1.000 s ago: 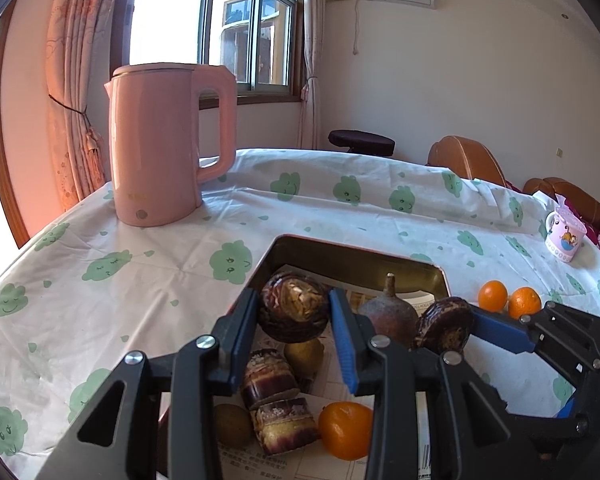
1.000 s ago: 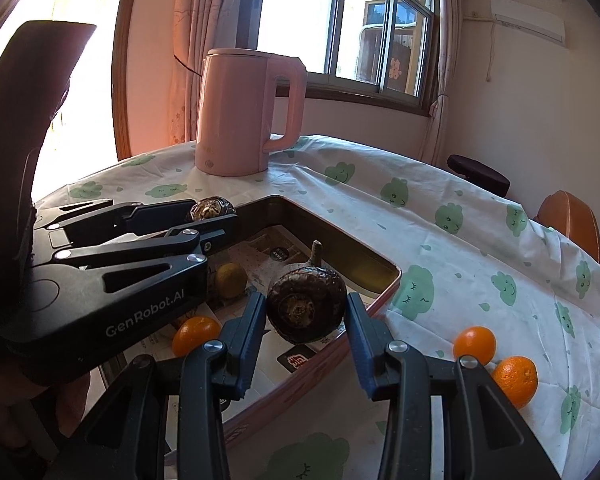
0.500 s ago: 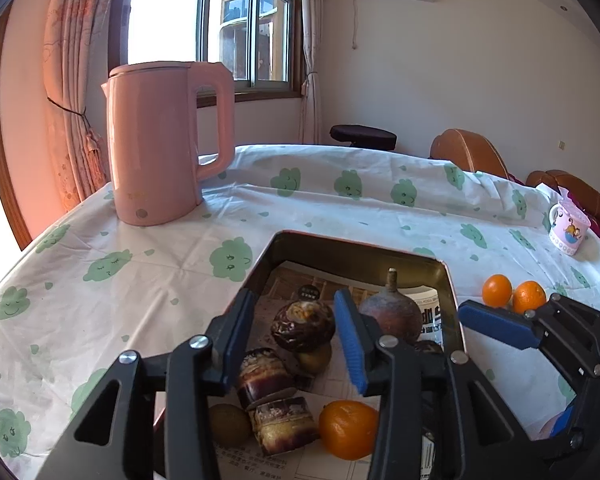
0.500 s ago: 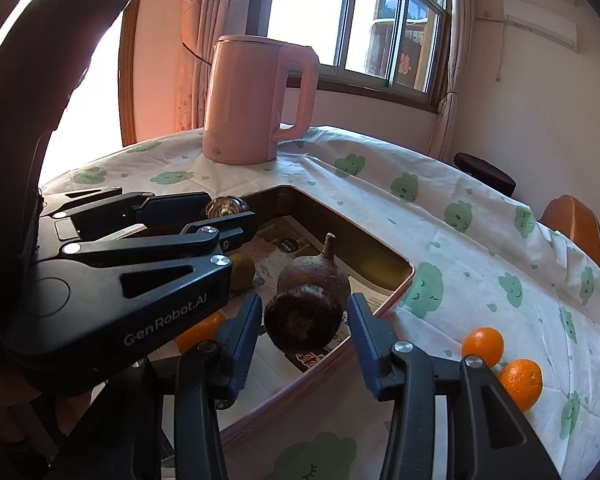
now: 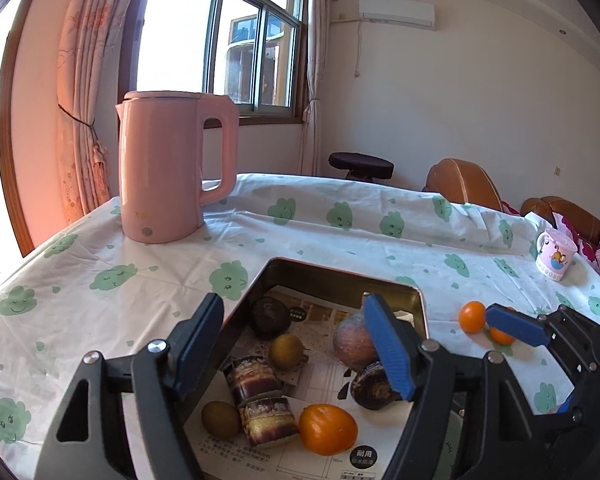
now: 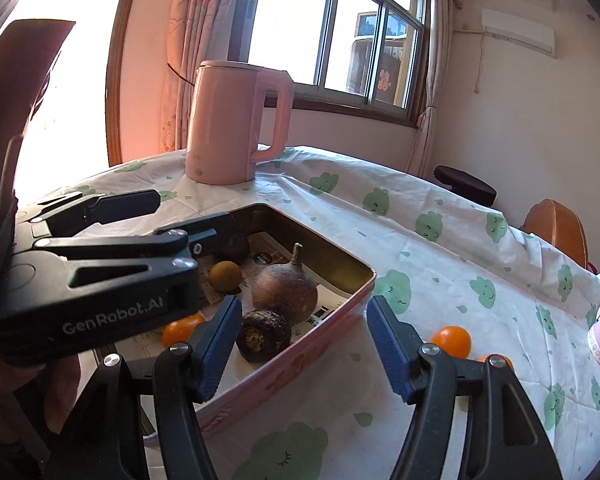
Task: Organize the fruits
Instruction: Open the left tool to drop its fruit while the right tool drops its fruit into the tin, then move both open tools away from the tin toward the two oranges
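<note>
- Left wrist view: the left gripper [image 5: 296,344] has just been opening; its jaws stand spread over the tin [image 5: 342,280], pinching nothing. The dark root [image 5: 269,316] lies freed beyond them, a kiwi [image 5: 286,351] between them, cane pieces [image 5: 260,396] and an orange [image 5: 327,428] nearer, likely gathered there to tidy the worktop [image 5: 100,280].
- Right wrist view: the right gripper [image 6: 302,342] has likewise just been opening, jaws apart and empty. Its root [image 6: 263,335] rests in the tin's corner, just beyond its left pad. Two oranges [image 6: 451,341] wait right of the jaws, probably next.
</note>
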Tool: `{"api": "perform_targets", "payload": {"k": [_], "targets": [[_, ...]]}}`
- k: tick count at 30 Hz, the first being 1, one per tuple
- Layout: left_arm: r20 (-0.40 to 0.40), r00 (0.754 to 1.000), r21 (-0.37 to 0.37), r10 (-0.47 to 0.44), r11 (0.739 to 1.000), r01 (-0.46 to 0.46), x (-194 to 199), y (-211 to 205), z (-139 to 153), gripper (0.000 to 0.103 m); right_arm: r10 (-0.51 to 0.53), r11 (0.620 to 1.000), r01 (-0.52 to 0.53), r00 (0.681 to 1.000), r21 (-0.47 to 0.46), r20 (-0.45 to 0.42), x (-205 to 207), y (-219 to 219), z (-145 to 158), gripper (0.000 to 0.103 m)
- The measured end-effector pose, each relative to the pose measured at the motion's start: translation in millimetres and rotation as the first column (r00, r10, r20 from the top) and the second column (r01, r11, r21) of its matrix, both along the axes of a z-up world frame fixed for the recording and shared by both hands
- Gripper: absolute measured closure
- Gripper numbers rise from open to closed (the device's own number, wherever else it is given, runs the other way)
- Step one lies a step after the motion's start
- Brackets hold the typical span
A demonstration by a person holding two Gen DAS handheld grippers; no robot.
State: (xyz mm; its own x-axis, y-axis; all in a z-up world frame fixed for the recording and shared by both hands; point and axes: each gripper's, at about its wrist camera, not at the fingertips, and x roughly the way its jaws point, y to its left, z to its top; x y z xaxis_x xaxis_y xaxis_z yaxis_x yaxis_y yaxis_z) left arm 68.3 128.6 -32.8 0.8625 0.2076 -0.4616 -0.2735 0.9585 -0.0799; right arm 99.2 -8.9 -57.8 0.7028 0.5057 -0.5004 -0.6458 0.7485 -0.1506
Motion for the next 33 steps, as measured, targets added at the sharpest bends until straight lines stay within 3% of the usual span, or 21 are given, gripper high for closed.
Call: {"api": "perform_targets", "payload": {"k": [6,12,19,27,28,29,30,33], "targets": [[-0.001,0.998,0.038,-0.064,0.997,0.064,6,-35,6,0.026,-0.135,0.99,0.135,0.991,0.039,-0.005,22,-65,8,0.036],[-0.028,0.99,0.046,-0.139,0.989,0.14,21,-69,7,0.026,-0.277,0.957,0.284,0.956,0.059,-0.1,58,-120,3,0.036],[-0.067,0.985,0.064,-0.16,0.984,0.164,40,-87,0,0.026,-0.225,0.971,0.237,0.95,0.03,-0.216,77,-122,-12,0.036],[-0.087,0.979,0.073,-0.187,0.979,0.193,47,-98,0,0.026,-0.244,0.97,0.232,0.936,-0.077,-0.253,95,-101,-26,0.036],[-0.091,0.977,0.076,-0.191,0.977,0.198,48,-100,0,0.026,-0.247,0.969,0.232,0.929,-0.084,-0.275,99,-102,-29,0.037],[-0.094,0.976,0.078,-0.194,0.976,0.202,50,-103,0,0.026,-0.245,0.969,0.231,0.923,-0.083,-0.298,102,-103,-32,0.049],[-0.098,0.975,0.079,-0.198,0.975,0.206,52,-105,0,0.026,-0.236,0.972,0.227,0.917,-0.067,-0.321,105,-106,-33,0.054],[-0.118,0.969,0.07,-0.218,0.971,0.227,60,-112,-3,0.026,-0.269,0.961,0.276,0.91,-0.022,-0.315,106,-120,-28,0.054]]}}
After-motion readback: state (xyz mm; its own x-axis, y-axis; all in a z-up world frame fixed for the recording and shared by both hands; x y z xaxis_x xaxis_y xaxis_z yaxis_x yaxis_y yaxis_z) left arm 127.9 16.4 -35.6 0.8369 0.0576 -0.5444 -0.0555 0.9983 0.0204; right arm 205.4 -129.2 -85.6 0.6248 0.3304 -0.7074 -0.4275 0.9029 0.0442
